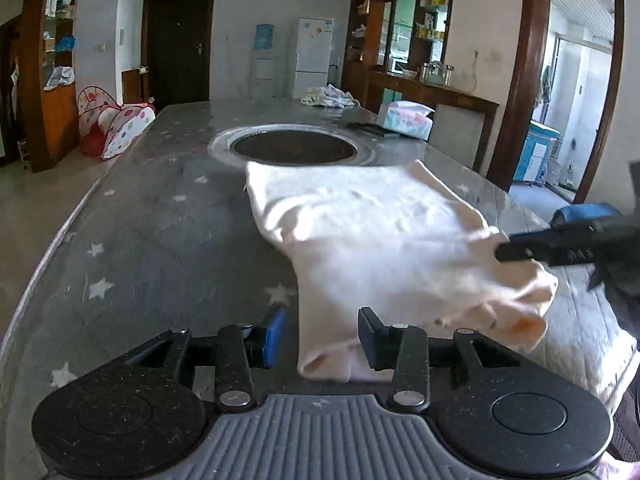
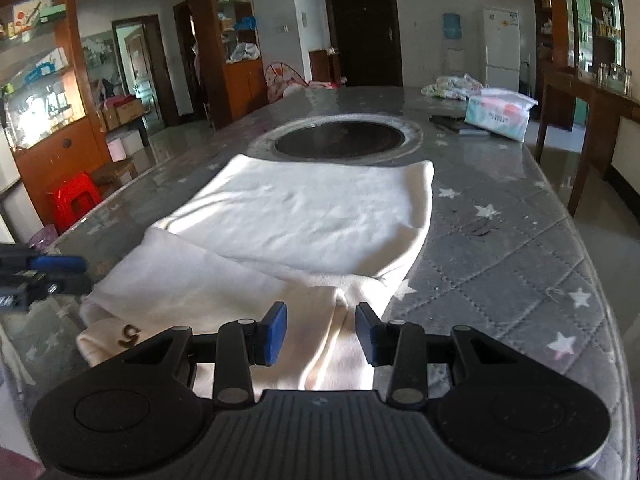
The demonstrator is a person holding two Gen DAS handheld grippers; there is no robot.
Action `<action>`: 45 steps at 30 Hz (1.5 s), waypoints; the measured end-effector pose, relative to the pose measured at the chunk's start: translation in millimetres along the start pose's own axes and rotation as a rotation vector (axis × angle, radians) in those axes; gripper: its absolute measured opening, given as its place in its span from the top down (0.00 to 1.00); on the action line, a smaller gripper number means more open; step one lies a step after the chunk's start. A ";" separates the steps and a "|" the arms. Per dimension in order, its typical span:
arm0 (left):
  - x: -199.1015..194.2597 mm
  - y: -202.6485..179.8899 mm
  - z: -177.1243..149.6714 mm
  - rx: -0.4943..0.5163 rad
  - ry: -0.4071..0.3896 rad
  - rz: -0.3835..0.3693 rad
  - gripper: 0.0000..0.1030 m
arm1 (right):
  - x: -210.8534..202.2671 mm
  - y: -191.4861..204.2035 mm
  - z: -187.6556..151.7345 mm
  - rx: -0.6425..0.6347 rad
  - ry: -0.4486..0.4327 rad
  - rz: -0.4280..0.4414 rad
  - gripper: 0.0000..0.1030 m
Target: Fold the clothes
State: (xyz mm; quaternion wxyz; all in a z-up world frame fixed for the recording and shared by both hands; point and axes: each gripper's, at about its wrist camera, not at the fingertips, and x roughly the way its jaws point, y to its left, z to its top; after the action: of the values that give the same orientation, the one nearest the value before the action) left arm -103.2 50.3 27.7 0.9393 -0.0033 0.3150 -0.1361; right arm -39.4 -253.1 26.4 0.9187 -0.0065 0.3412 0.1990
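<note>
Lying on the grey star-printed quilted surface (image 2: 500, 248), just before the round dark hole (image 2: 340, 136), the cream-white soft cloth garment (image 2: 288, 216) reaches between both open claws: left claw (image 1: 322, 338), right claw (image 2: 321, 334).

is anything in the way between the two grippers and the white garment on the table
Nothing visible. The white garment already lies between the open fingers of the left gripper and the right gripper.
</note>
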 end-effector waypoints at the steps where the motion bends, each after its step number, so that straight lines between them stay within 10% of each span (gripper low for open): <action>1: 1.1 1.3 -2.0 0.000 0.002 -0.004 0.60 | 3.3 0.6 0.4 -0.004 0.004 -0.005 0.66; 11: 9.0 5.9 -5.1 -0.002 -0.001 -0.035 0.94 | 8.4 17.6 5.2 -0.112 -0.006 -0.078 0.92; 32: 63.0 -7.9 59.1 0.007 -0.004 -0.166 0.92 | 4.5 31.6 15.3 -0.173 -0.046 -0.018 0.83; 45: 93.1 9.4 51.1 0.008 0.010 -0.031 0.94 | -4.7 37.1 0.5 -0.276 -0.009 0.018 0.69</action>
State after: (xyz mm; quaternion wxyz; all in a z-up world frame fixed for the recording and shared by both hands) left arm 0.6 31.2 12.8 0.9354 -0.0040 0.3193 -0.1521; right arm -56.0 -220.5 34.4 0.9088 -0.1289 0.3065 0.2521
